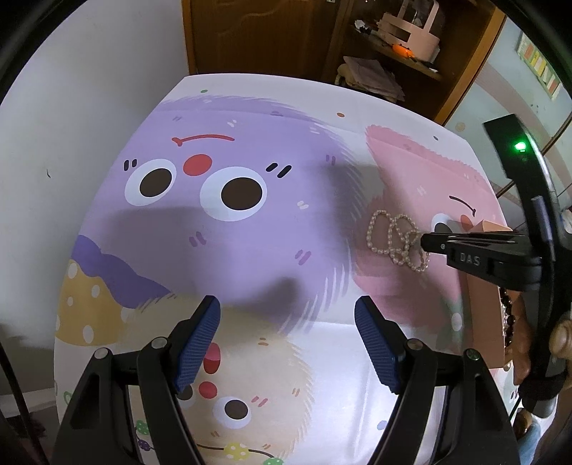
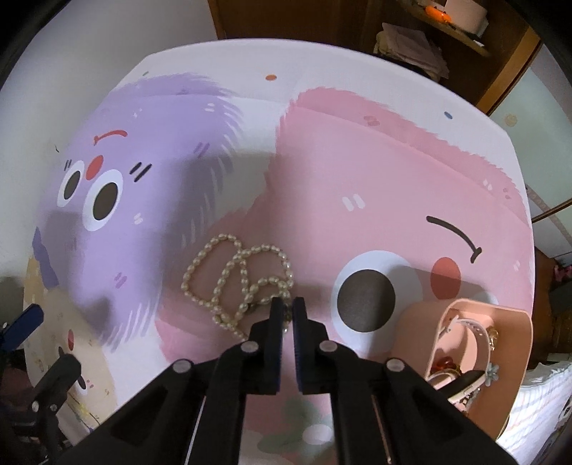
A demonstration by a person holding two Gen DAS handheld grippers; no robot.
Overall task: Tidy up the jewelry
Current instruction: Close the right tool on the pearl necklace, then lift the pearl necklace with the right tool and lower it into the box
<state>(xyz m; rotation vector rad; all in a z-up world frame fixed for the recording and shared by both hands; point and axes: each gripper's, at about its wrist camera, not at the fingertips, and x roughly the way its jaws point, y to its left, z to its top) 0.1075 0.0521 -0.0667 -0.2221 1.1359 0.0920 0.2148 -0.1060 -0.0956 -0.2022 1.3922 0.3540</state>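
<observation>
1. The right claw (image 2: 286, 307) sits nearest, its fingers pressed almost together with only a thin slit between the tips. The tips meet the near end of the pearl necklace (image 2: 236, 279), and a strand seems to run into the slit, so I judge it is pinching the necklace there. The bite itself is hidden behind the fingertips.

2. The necklace lies in loose overlapping loops on the pink part of the printed cloth (image 2: 357, 161) covering the bench. To do the lift well, rise straight and slowly so the loops uncoil without snagging on each other. Confirm the strand hangs from the tips before moving sideways.

3. To the right, just beside the claw's arm, is the pink jewelry tray (image 2: 411, 322), already holding a pale strap and small pieces. Carry the pearls high enough to clear its rim, then lower them in a heap so no tail drapes over the wall.

4. The left claw (image 1: 286, 343) is spread wide and holds nothing, hovering over the cloth well apart from the pearls. It could steady the tray if it slides.

5. Farthest back stands a wooden shelf (image 2: 464, 32) with clutter, not involved.
</observation>
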